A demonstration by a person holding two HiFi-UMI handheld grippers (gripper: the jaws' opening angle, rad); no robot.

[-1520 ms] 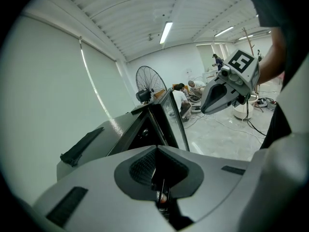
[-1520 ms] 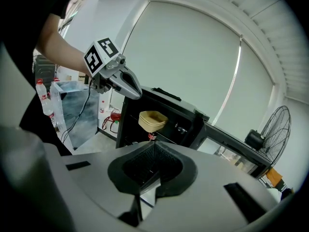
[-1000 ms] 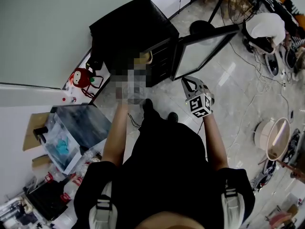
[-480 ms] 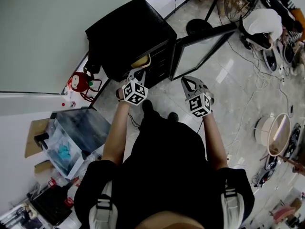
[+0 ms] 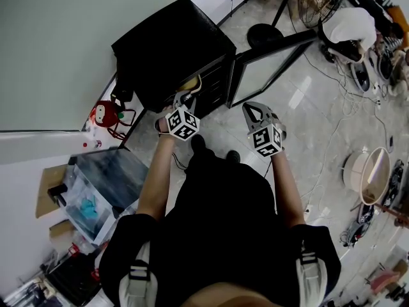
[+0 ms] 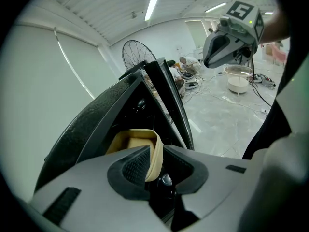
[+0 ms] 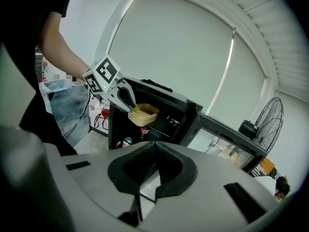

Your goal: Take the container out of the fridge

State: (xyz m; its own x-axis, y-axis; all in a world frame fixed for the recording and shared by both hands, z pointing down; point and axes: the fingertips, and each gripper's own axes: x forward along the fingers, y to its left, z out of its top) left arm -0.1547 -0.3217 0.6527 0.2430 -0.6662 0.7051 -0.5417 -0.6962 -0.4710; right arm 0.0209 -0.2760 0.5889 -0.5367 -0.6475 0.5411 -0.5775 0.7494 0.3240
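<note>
The beige container (image 5: 192,82) is at the mouth of the small black fridge (image 5: 172,43), whose glass door (image 5: 271,66) stands open to the right. My left gripper (image 5: 184,98) is shut on the container's rim. In the left gripper view the beige wall (image 6: 133,139) sits pinched between the jaws of the left gripper (image 6: 157,161). The right gripper view shows the left gripper (image 7: 124,99) holding the container (image 7: 145,114) just in front of the fridge (image 7: 164,112). My right gripper (image 5: 254,110) hangs shut and empty over the floor beside the door.
Cans or bottles (image 7: 126,141) lie low inside the fridge. A red stand (image 5: 102,114) and a clear plastic box (image 5: 96,178) sit to the left. A fan base (image 5: 263,36), floor cables and a white basin (image 5: 367,174) are on the right.
The left gripper stays at the fridge mouth with the container and has barely shifted. The right gripper has not moved.
</note>
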